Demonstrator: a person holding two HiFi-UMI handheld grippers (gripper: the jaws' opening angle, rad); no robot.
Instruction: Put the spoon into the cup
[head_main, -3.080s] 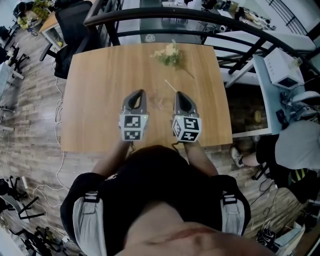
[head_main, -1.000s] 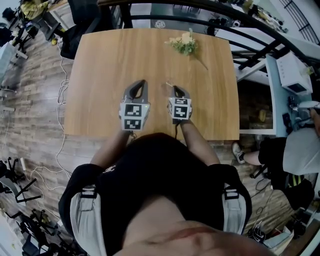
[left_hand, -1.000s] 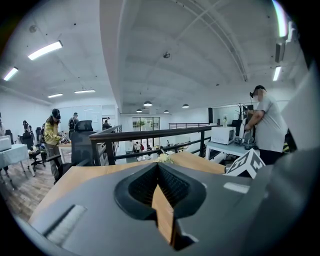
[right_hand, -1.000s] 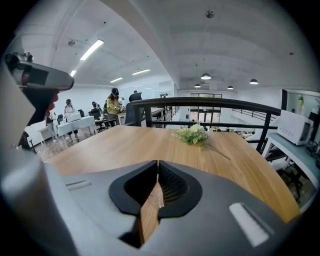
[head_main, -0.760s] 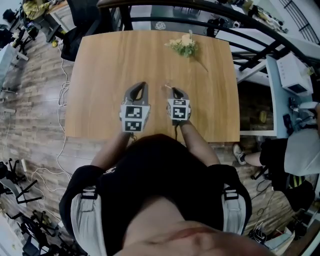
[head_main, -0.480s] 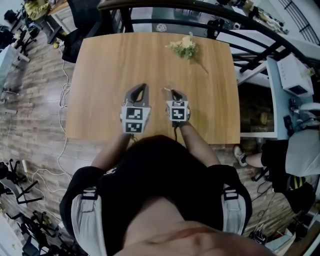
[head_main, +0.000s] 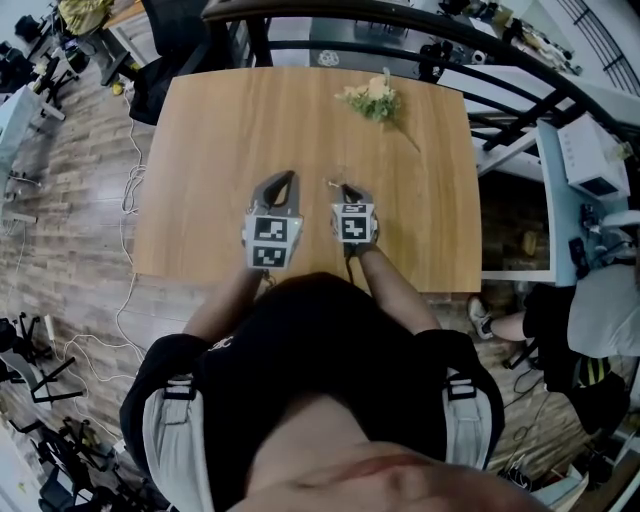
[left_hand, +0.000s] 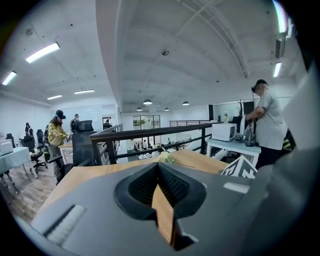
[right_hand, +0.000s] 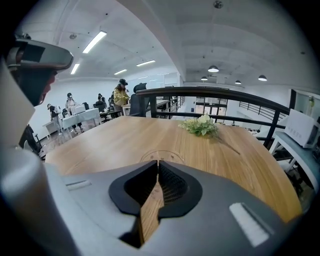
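The clear glass cup (right_hand: 167, 155) stands on the wooden table (head_main: 210, 150); in the right gripper view its round rim lies just beyond and below my jaw tips. My right gripper (head_main: 345, 189) (right_hand: 158, 162) tilts down over it with its jaws shut. A thin pale sliver, the spoon (head_main: 331, 183), sticks out to the left at its tip in the head view; the right gripper view does not show it. My left gripper (head_main: 283, 177) (left_hand: 158, 166) hovers beside it to the left, jaws shut with nothing between them.
A small bunch of flowers (head_main: 372, 98) (right_hand: 201, 125) lies at the table's far side. A black railing (head_main: 420, 30) runs behind the table. To the right stand a desk with a white appliance (head_main: 585, 150) and a seated person (head_main: 600, 310).
My right gripper has sunk a little and tipped further down over the cup, with the spoon still at its tip. The left gripper has stayed where it was.
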